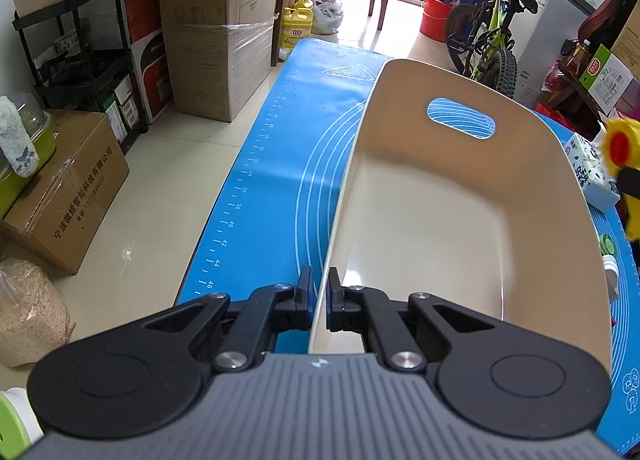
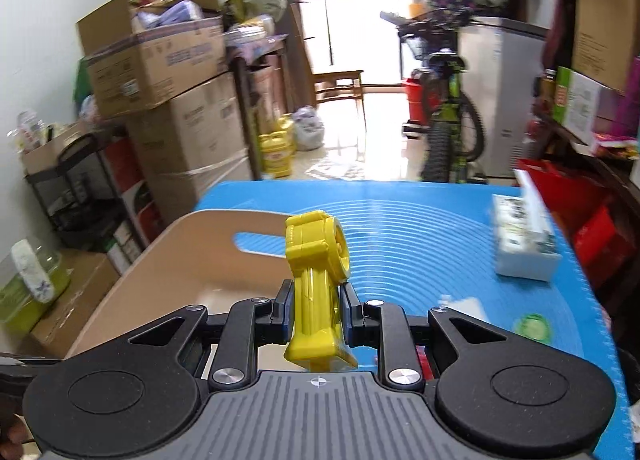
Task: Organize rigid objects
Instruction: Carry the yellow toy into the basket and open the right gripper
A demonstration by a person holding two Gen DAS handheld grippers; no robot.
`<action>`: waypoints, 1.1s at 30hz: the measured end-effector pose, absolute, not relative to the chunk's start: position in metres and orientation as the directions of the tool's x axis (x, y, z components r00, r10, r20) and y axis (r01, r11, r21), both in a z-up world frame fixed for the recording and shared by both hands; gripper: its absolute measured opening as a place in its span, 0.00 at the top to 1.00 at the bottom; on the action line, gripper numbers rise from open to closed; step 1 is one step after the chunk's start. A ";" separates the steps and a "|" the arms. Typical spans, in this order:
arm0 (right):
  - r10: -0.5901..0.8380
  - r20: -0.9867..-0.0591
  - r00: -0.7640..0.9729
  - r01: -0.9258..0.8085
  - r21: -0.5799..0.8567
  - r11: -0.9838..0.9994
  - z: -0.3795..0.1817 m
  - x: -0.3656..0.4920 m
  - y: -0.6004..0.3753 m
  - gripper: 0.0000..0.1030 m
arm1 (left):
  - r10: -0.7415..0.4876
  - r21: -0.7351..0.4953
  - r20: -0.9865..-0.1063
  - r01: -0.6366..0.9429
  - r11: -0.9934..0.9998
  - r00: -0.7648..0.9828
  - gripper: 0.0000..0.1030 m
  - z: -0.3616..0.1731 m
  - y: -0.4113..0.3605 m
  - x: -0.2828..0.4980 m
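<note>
Closest to the left camera, the left gripper (image 1: 320, 292) pinches the near rim of a beige bin (image 1: 432, 228), its jaws nearly together with only the thin wall between them. That bin sits on a blue mat (image 1: 272, 164); it looks empty, and an oval handle slot pierces its far wall. Left of the bin, beyond the mat's edge, stacked cardboard boxes (image 1: 216, 36) stand on the floor. Right of the bin, a patterned white box (image 1: 588, 172) lies on the mat, and a small round green thing (image 1: 608, 245) lies near it, too blurred to name with any certainty.

From the right camera, the right gripper (image 2: 316, 312) holds a yellow toy (image 2: 316, 272) upright by its handle, jaws set narrowly against both sides. Its round head rises above the fingertips, level with the bin's (image 2: 188, 260) right rim, above the mat (image 2: 420, 244). Further right of the bin, the white box (image 2: 524, 244) rests well apart from the toy.
</note>
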State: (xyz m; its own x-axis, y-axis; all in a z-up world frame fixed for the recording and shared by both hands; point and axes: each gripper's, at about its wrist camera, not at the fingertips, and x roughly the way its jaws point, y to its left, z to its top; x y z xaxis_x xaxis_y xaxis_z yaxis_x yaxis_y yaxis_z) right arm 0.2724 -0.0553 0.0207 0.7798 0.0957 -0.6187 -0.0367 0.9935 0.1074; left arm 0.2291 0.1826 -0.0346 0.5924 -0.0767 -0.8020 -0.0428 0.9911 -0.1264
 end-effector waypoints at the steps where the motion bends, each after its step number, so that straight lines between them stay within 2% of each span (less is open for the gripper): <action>1: 0.103 -0.623 0.776 -0.048 0.105 0.993 0.020 0.276 -0.047 0.68 | -0.076 -0.126 -0.802 -0.043 0.991 0.593 0.93 -0.035 0.182 0.229; 7: 0.152 -0.654 0.741 -0.103 0.113 0.988 0.006 0.288 -0.014 0.68 | -0.074 -0.122 -0.802 -0.041 0.992 0.593 0.93 -0.036 0.184 0.228; 16: 0.193 -0.775 0.602 -0.170 0.111 0.979 -0.037 0.295 0.024 0.68 | -0.070 -0.115 -0.803 -0.039 0.993 0.592 0.93 -0.036 0.183 0.227; 20: 0.176 -0.828 0.533 -0.160 0.106 0.981 -0.056 0.297 0.031 0.68 | -0.070 -0.115 -0.803 -0.039 0.993 0.592 0.93 -0.035 0.182 0.228; 24: 0.151 -0.843 0.516 -0.188 0.060 0.980 -0.064 0.295 0.041 0.68 | -0.069 -0.114 -0.803 -0.039 0.993 0.591 0.93 -0.036 0.183 0.228; 28: 0.157 -0.860 0.486 -0.177 0.079 0.981 -0.065 0.297 0.038 0.67 | -0.072 -0.119 -0.803 -0.040 0.992 0.591 0.93 -0.035 0.182 0.229; 29: 0.168 -0.860 0.483 -0.183 0.089 0.979 -0.065 0.296 0.037 0.65 | -0.072 -0.118 -0.804 -0.039 0.992 0.591 0.93 -0.035 0.182 0.229; 30: 0.177 -0.857 0.485 -0.185 0.097 0.978 -0.063 0.296 0.035 0.58 | -0.070 -0.115 -0.804 -0.039 0.993 0.591 0.93 -0.035 0.181 0.229; 33: 0.186 -0.846 0.499 -0.180 0.108 0.978 -0.057 0.292 0.030 0.53 | -0.073 -0.121 -0.804 -0.042 0.992 0.590 0.93 -0.035 0.182 0.230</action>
